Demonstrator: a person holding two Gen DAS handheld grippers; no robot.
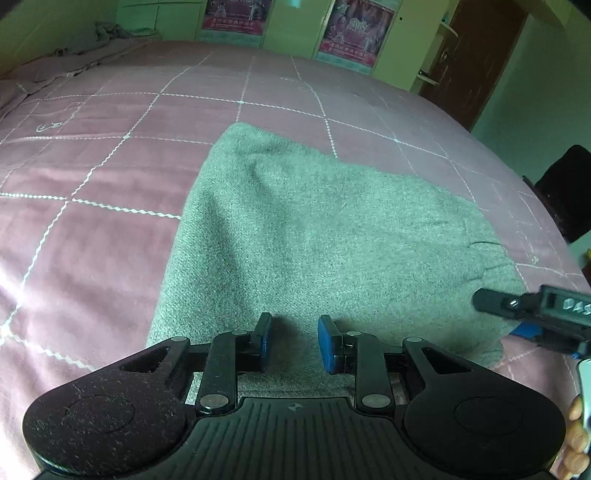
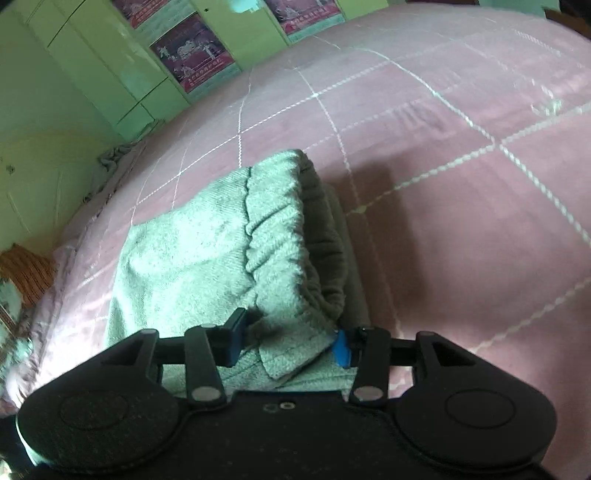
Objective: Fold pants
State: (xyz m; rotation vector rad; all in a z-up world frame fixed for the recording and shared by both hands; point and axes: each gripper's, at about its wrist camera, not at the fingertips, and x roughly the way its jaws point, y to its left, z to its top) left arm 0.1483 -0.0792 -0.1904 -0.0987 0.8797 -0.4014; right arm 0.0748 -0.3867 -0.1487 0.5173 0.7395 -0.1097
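Observation:
Grey folded pants (image 1: 314,229) lie flat on the pink quilt (image 1: 103,229). My left gripper (image 1: 295,341) sits low over their near edge, jaws a narrow gap apart, and nothing is pinched between the blue pads (image 1: 327,343). In the right wrist view the gathered elastic waistband (image 2: 277,221) of the pants (image 2: 184,251) faces right. My right gripper (image 2: 290,345) straddles the near waistband corner. Cloth lies between its pads (image 2: 341,350), but I see no squeeze on it. The right gripper (image 1: 498,317) also shows at the pants' right corner in the left wrist view.
The quilt (image 2: 461,221) has a white grid pattern and spreads wide around the pants. A rumpled grey cloth (image 1: 107,31) lies at the bed's far left. Green cupboards with posters (image 1: 354,33) stand behind, a brown door (image 1: 472,62) and a dark chair (image 1: 569,188) on the right.

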